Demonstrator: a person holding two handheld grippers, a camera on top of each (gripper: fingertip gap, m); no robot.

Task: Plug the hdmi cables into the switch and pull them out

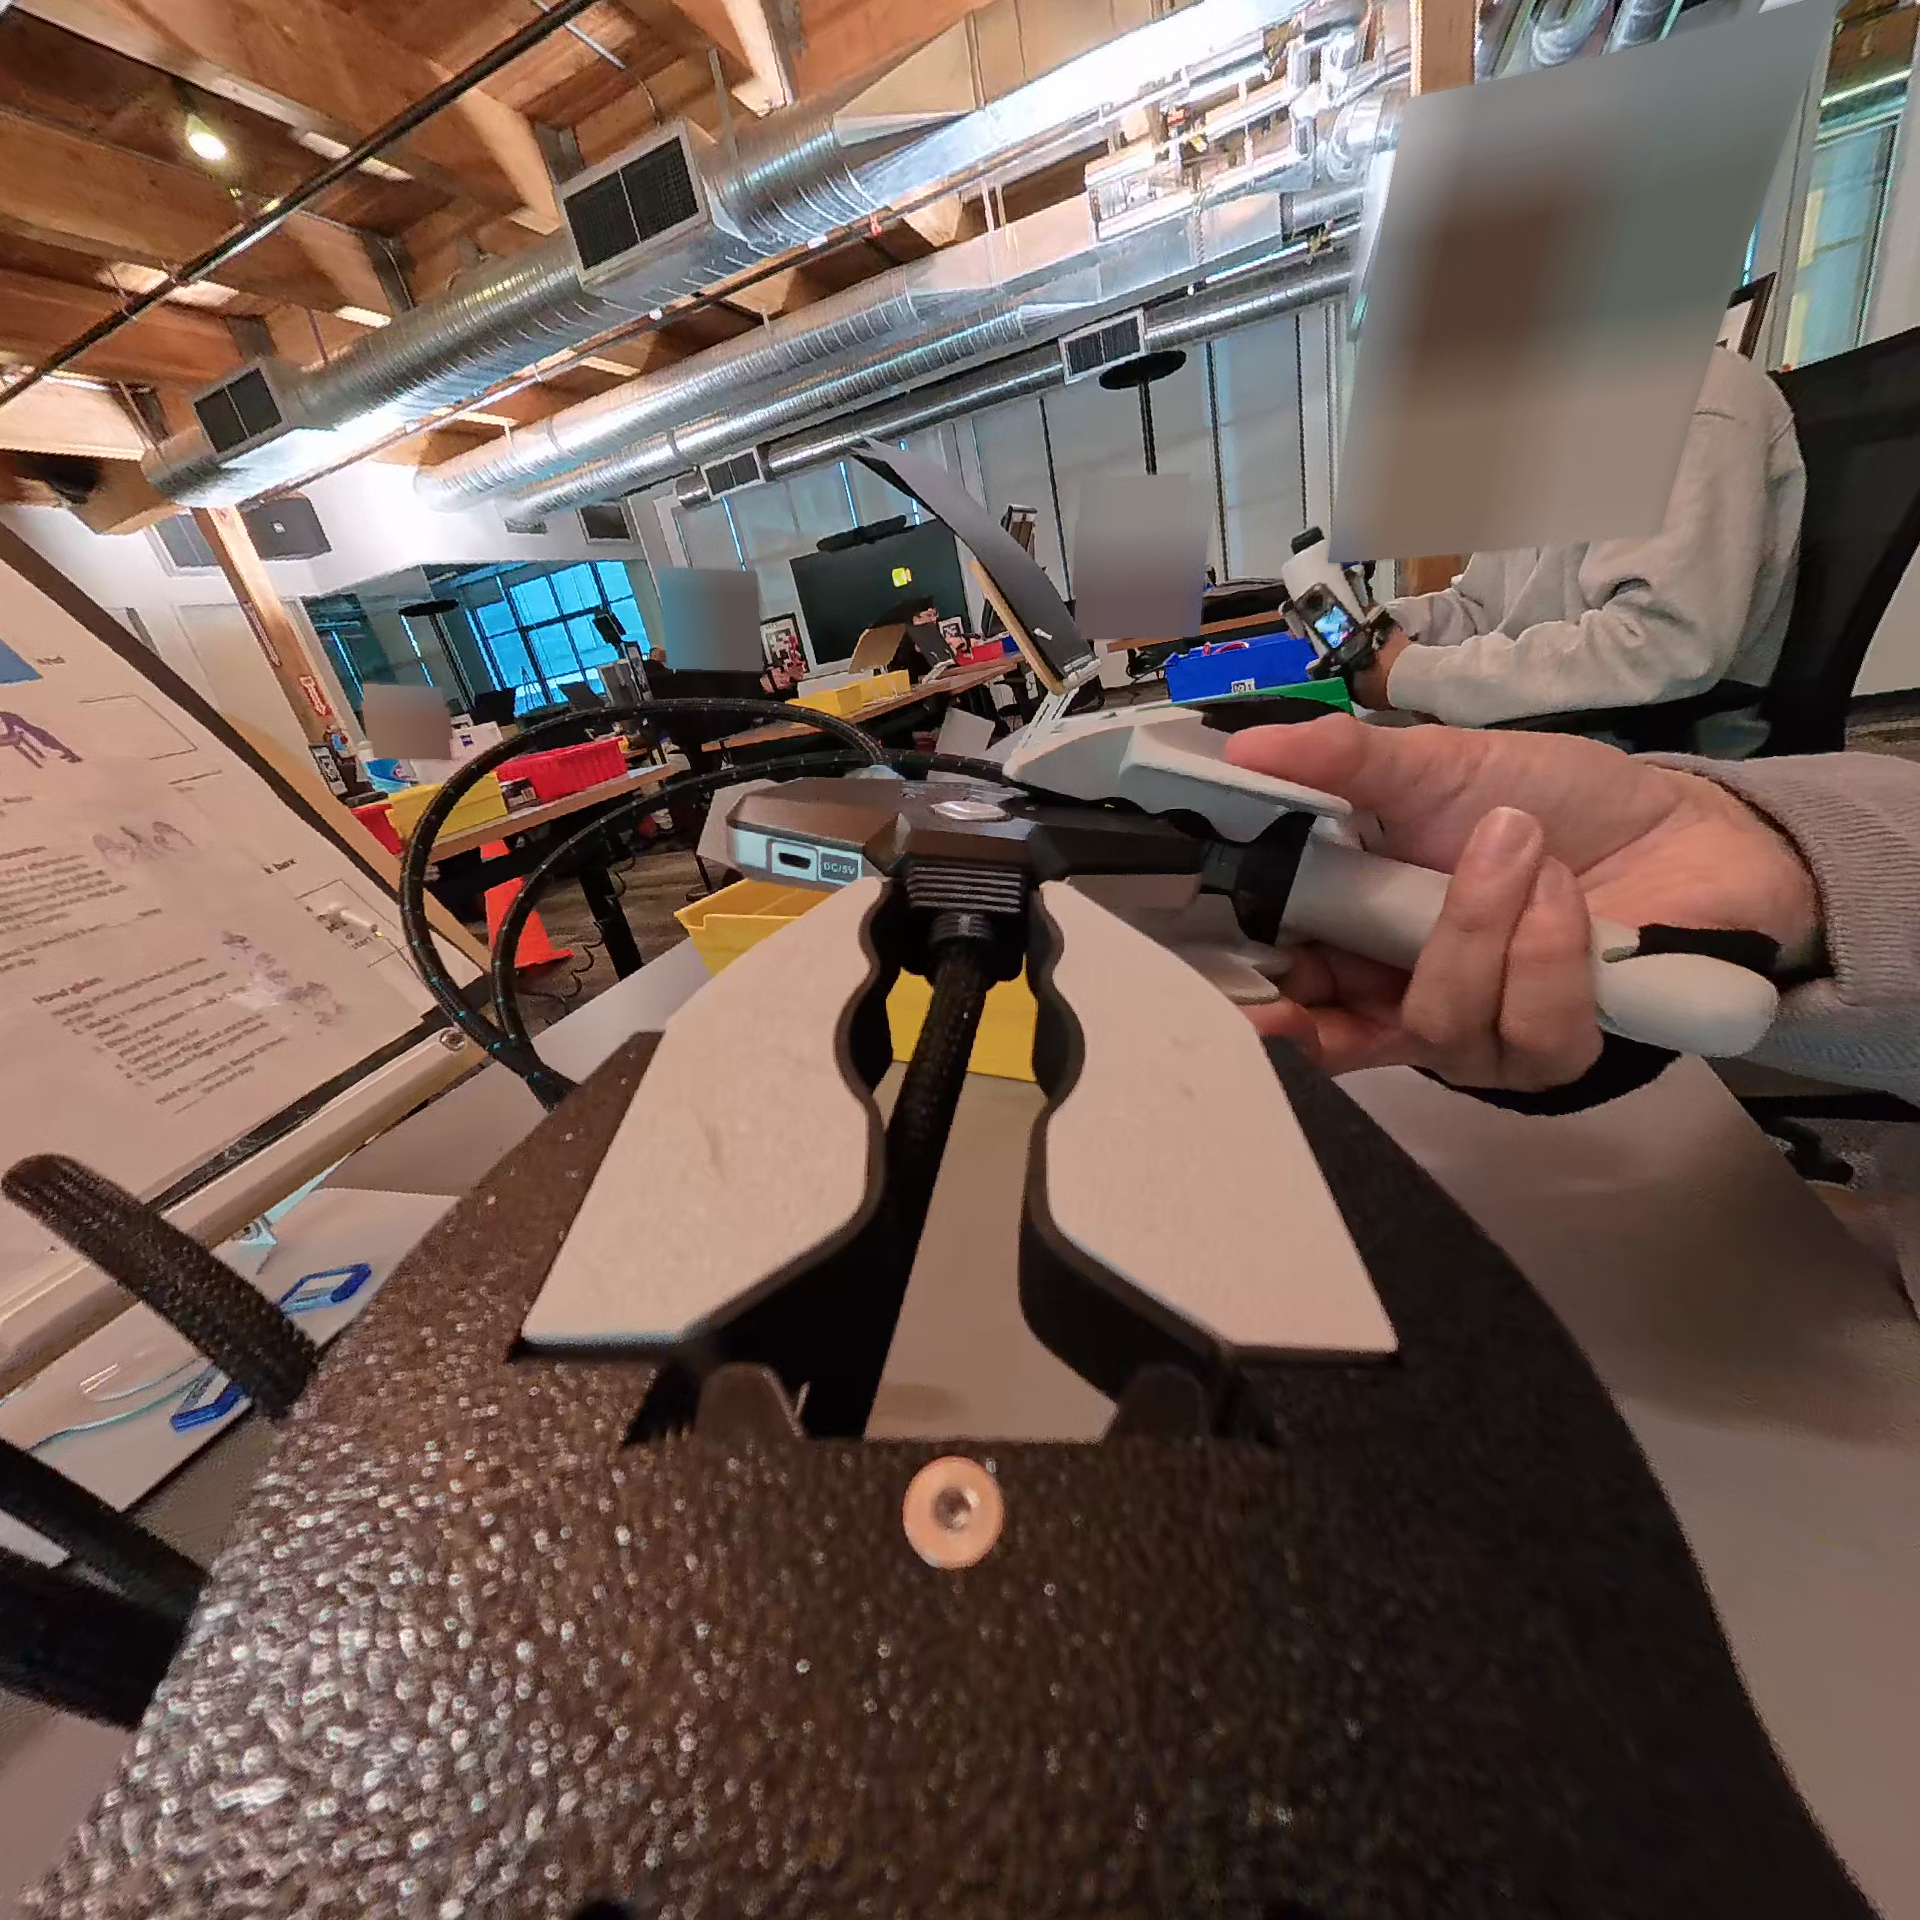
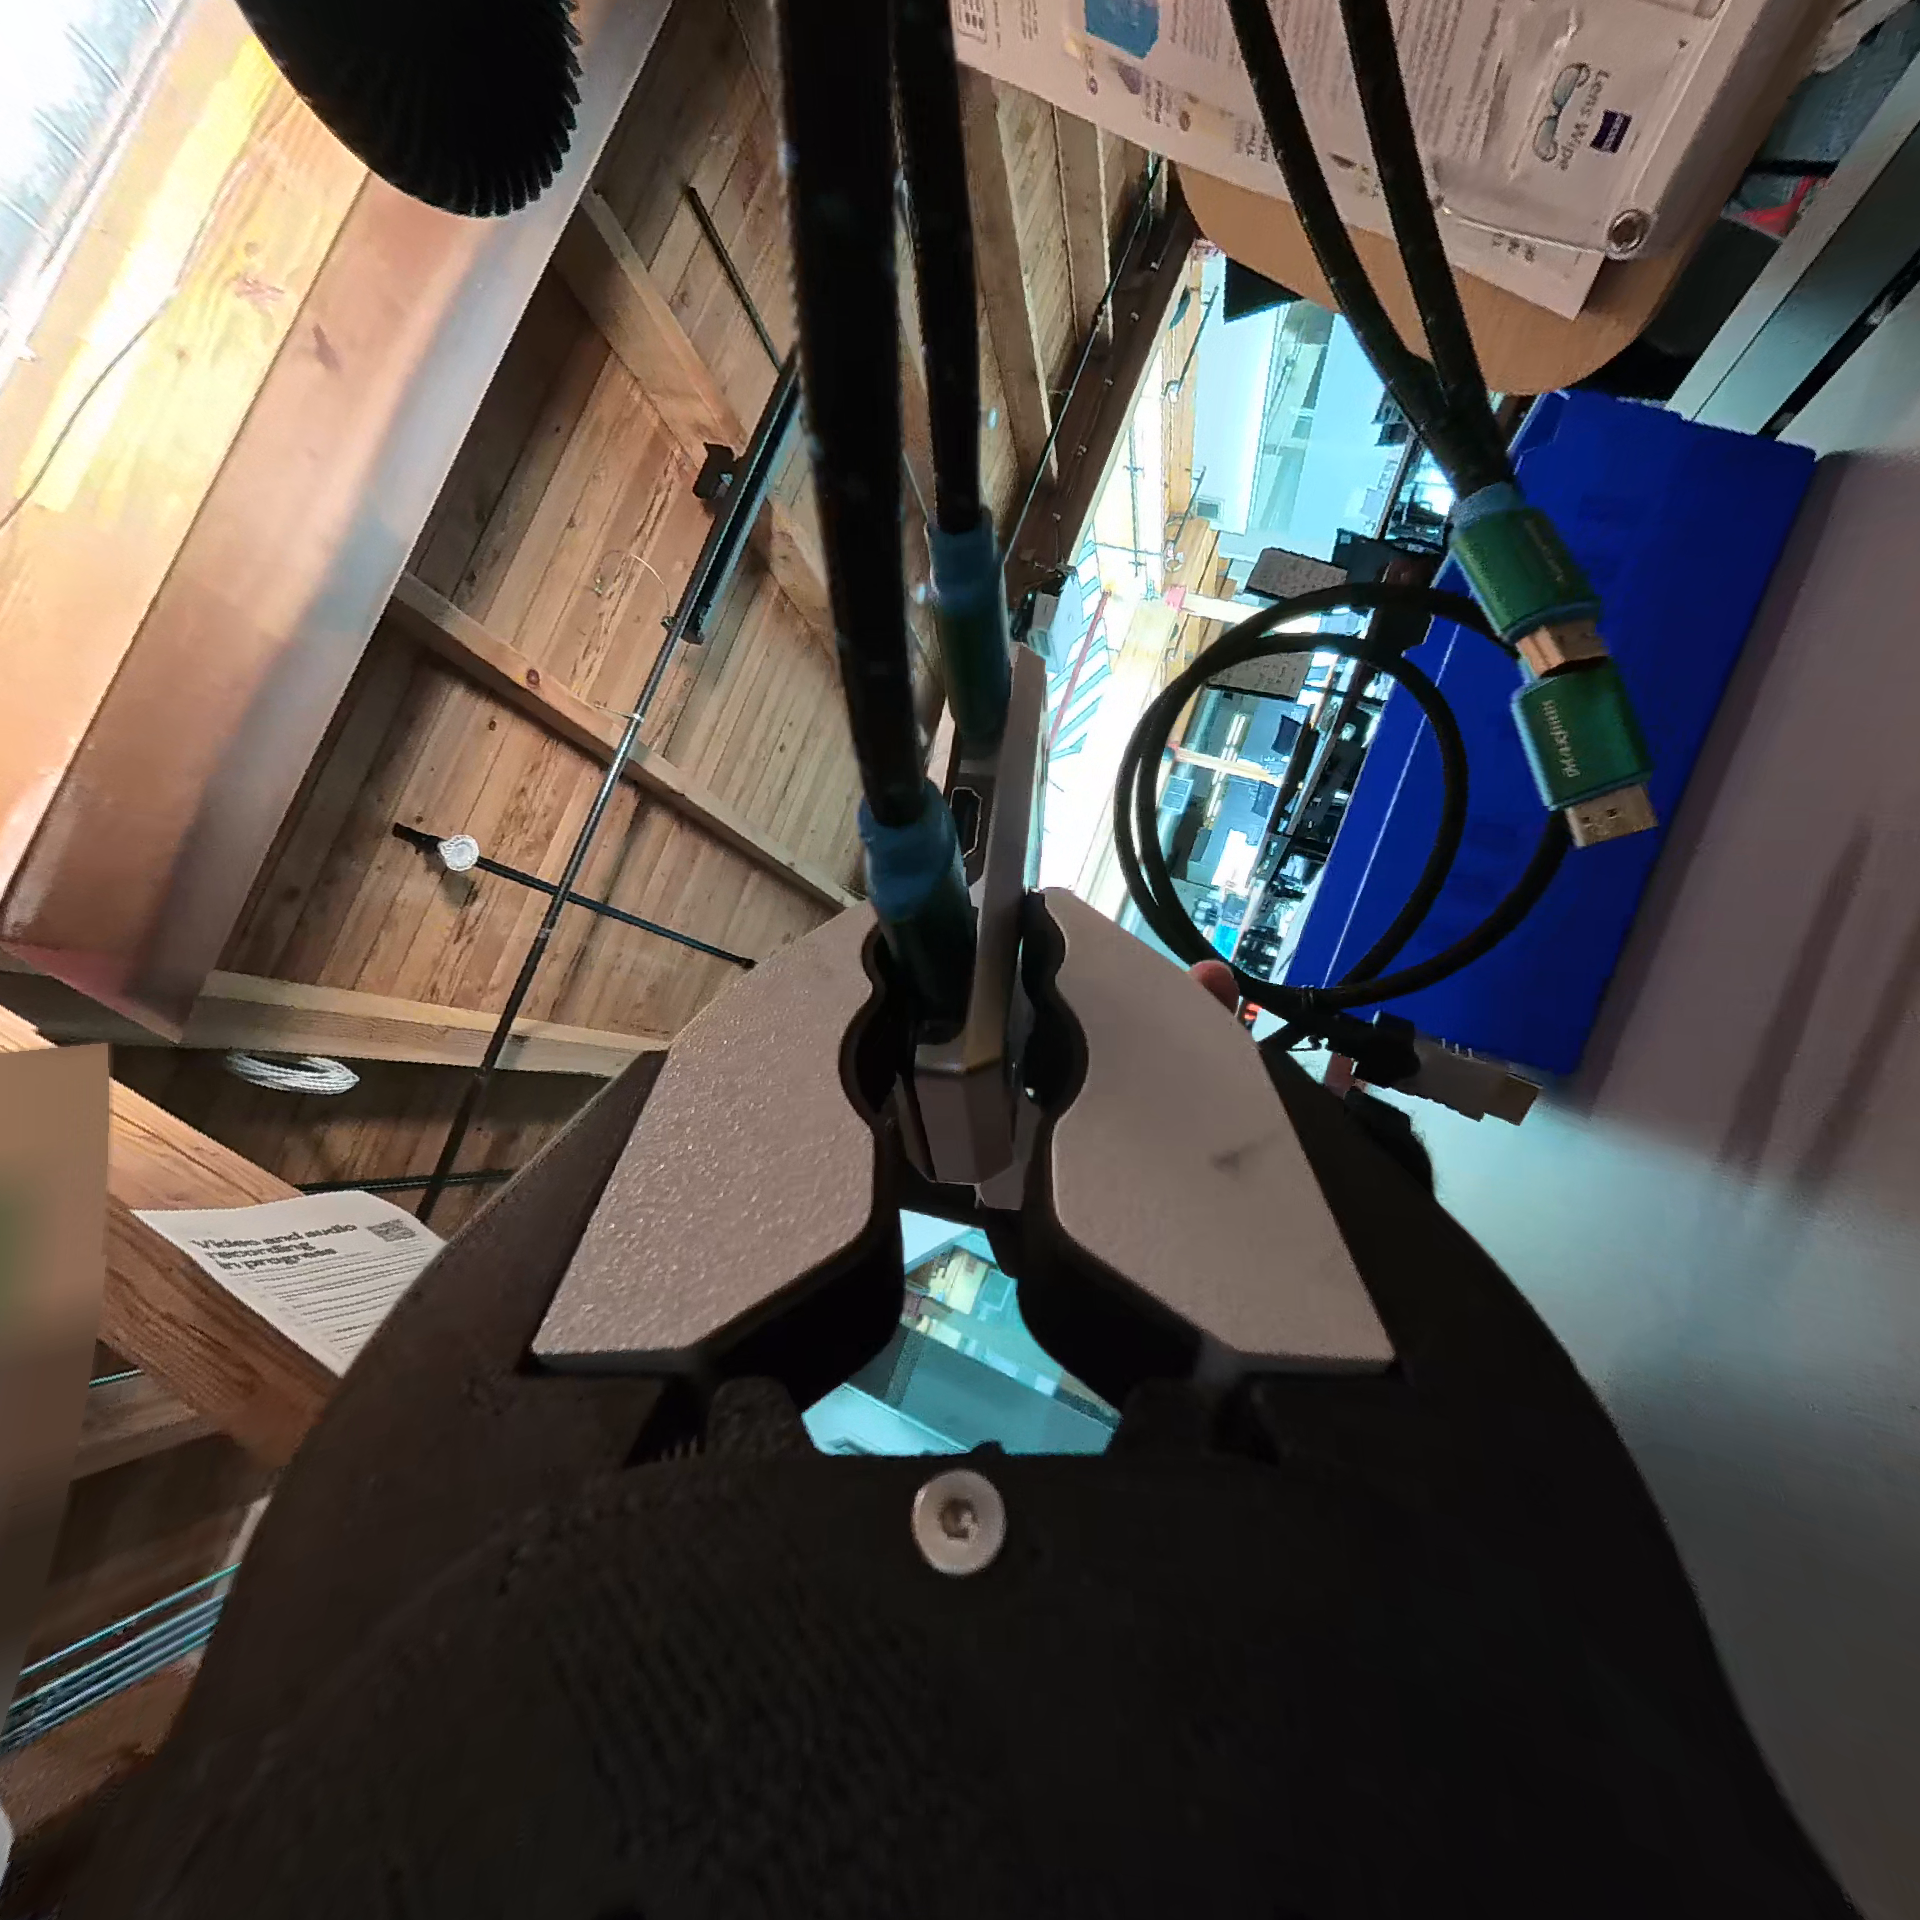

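Observation:
In the left wrist view the dark grey switch [image 1: 935, 821] is held up in the air. My left gripper [image 1: 961, 914] is shut on a black braided cable [image 1: 951, 997] just behind its ribbed collar, which enters the switch's near side. My right gripper [image 1: 1049, 831] comes in from the right, held by a hand [image 1: 1507, 883], and clamps the switch. In the right wrist view my right gripper [image 2: 961, 997] is shut on the switch [image 2: 987, 1039]. Two green‑plugged HDMI cables [image 2: 914, 883] sit in its ports with one open port [image 2: 964, 816] between them. Two loose green HDMI plugs [image 2: 1579, 748] lie beyond.
A tilted instruction board [image 1: 156, 883] stands at the left with black cable loops [image 1: 447, 883] in front of it. A yellow bin [image 1: 769, 914] sits behind the switch. A blue bin [image 2: 1662, 727] and a thin coiled black cable [image 2: 1288, 800] lie near the loose plugs. Another person [image 1: 1610, 603] sits at the back right.

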